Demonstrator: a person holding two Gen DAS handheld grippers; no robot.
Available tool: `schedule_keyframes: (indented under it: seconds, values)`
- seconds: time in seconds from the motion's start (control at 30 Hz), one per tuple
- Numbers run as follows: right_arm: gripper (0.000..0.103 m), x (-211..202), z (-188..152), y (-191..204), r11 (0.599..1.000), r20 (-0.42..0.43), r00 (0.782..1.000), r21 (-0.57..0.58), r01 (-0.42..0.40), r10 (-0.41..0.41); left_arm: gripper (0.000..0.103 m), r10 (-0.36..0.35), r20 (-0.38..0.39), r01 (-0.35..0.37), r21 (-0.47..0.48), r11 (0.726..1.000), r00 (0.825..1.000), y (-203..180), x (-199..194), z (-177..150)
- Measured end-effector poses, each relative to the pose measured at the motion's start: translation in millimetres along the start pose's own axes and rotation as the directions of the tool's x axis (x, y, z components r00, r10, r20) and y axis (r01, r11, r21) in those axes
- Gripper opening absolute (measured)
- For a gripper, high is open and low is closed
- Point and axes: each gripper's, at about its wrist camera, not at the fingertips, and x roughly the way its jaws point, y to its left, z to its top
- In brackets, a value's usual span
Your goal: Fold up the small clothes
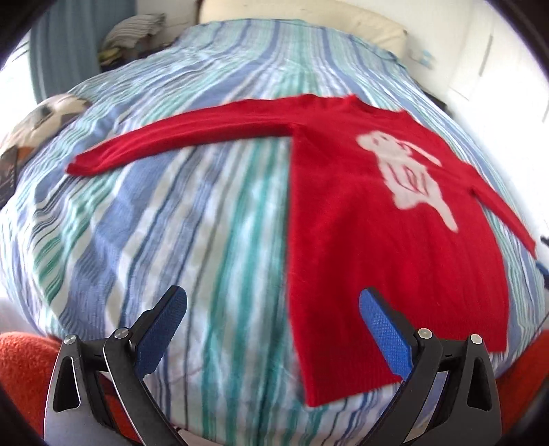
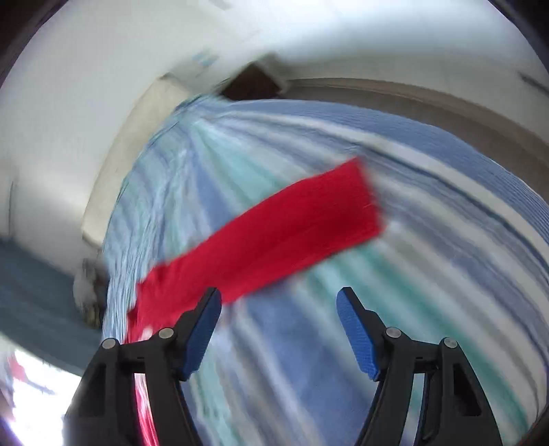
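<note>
A small red sweater (image 1: 377, 240) with a white animal figure on the chest lies flat on the striped bedspread (image 1: 171, 223). One sleeve (image 1: 178, 140) stretches out to the left. My left gripper (image 1: 272, 298) is open and empty, above the bed near the sweater's lower hem. In the right wrist view the other sleeve (image 2: 274, 236) lies stretched across the bedspread (image 2: 429, 274), its cuff to the upper right. My right gripper (image 2: 278, 302) is open and empty, just short of that sleeve. The right view is motion-blurred.
A cream headboard or pillow (image 1: 308, 20) is at the far end of the bed. A folded pile of clothes (image 1: 133, 34) sits at the far left. A patterned cushion (image 1: 44, 120) lies at the left edge. An orange fabric (image 1: 24, 370) is near the front.
</note>
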Motion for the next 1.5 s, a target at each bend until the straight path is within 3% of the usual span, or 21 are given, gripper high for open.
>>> schedule_keyframes:
  seconds: [0.17,0.33,0.37,0.4,0.47,0.6,0.73,0.8,0.9,1.03,1.07,1.1,1.13,1.17,1.23,1.27,1.33,1.4,1.5]
  values:
    - [0.064,18.1,30.8,-40.8,0.984,0.033,0.999,0.174,-0.047,0.041,0.101,0.048,-0.021,-0.049,-0.057,0.997,0.999,16.7,9.9,-0.5]
    - [0.059,40.3,35.6,-19.9,0.996,0.003,1.0,0.085,0.015,-0.016,0.101,0.064,-0.048,-0.069,-0.099,0.993,0.997,26.3,21.8,0.1]
    - [0.038,44.7,37.2,-16.1,0.997,-0.012,0.999,0.068,0.03,-0.029,0.101,0.067,-0.053,-0.072,-0.104,0.992,0.996,28.1,23.9,-1.1]
    - [0.009,49.3,38.8,-15.3,0.997,-0.034,0.998,0.064,0.046,-0.044,0.101,0.072,-0.061,-0.078,-0.108,0.991,0.996,29.4,26.4,-1.5]
    - [0.01,51.2,42.3,-9.2,0.995,-0.034,0.996,0.054,0.084,-0.082,0.101,0.082,-0.067,-0.089,-0.108,0.99,0.994,30.6,27.0,-4.0]
    - [0.01,32.6,43.0,60.7,0.973,0.063,0.987,-0.168,0.155,-0.147,0.101,0.073,-0.046,-0.078,-0.121,0.99,0.996,33.7,23.0,-5.4]
    - [0.01,16.5,26.9,178.0,0.906,0.08,0.997,-0.422,0.041,-0.008,0.101,0.054,-0.042,-0.059,-0.122,0.991,0.998,35.8,24.4,-3.2]
    - [0.01,16.4,7.6,238.3,0.859,0.03,0.995,-0.508,-0.062,0.09,0.101,0.048,-0.04,-0.053,-0.122,0.991,0.998,36.9,25.2,-0.6]
    - [0.01,31.1,-39.3,327.9,0.762,-0.092,0.975,-0.61,-0.217,0.204,0.101,0.036,-0.029,-0.04,-0.143,0.989,0.999,42.2,22.4,2.3]
    - [0.01,73.4,-112.9,408.3,0.658,-0.26,0.931,-0.659,-0.364,0.255,0.101,0.019,-0.036,-0.025,-0.192,0.981,0.999,53.2,20.0,1.2]
    - [0.014,86.0,-133.3,420.8,0.633,-0.308,0.918,-0.666,-0.396,0.25,0.101,0.016,-0.041,-0.024,-0.2,0.98,0.999,55.0,20.6,0.5]
    - [0.029,103.6,-154.9,435.1,0.606,-0.372,0.901,-0.671,-0.427,0.223,0.101,0.013,-0.047,-0.022,-0.208,0.978,0.999,56.6,21.1,-0.5]
    - [0.043,113.0,-172.2,434.2,0.595,-0.42,0.887,-0.669,-0.446,0.193,0.101,0.009,-0.051,-0.02,-0.214,0.977,0.999,57.8,21.6,-1.4]
    - [0.064,123.8,-186.5,436.6,0.588,-0.468,0.866,-0.656,-0.473,0.174,0.101,0.007,-0.053,-0.018,-0.215,0.976,0.999,58.1,21.7,-1.9]
    - [0.064,124.7,-200.3,425.0,0.576,-0.515,0.837,-0.634,-0.516,0.184,0.101,0.008,-0.05,-0.018,-0.206,0.978,0.999,56.6,20.4,-2.6]
    - [0.064,125.3,-200.4,418.5,0.574,-0.521,0.834,-0.633,-0.52,0.182,0.101,0.007,-0.046,-0.016,-0.2,0.98,0.999,55.4,19.5,-2.6]
    - [0.064,130.0,-192.3,405.5,0.588,-0.504,0.848,-0.641,-0.493,0.162,0.101,0.007,-0.041,-0.015,-0.187,0.982,0.999,52.7,18.6,-2.4]
    - [0.064,134.0,-175.6,384.2,0.63,-0.481,0.867,-0.635,-0.447,0.13,0.101,0.007,-0.042,-0.015,-0.175,0.985,0.999,49.3,20.1,-1.8]
    - [0.064,149.1,-156.5,357.2,0.702,-0.491,0.867,-0.588,-0.402,0.085,0.101,0.013,-0.051,-0.021,-0.152,0.988,0.999,43.3,24.4,-1.3]
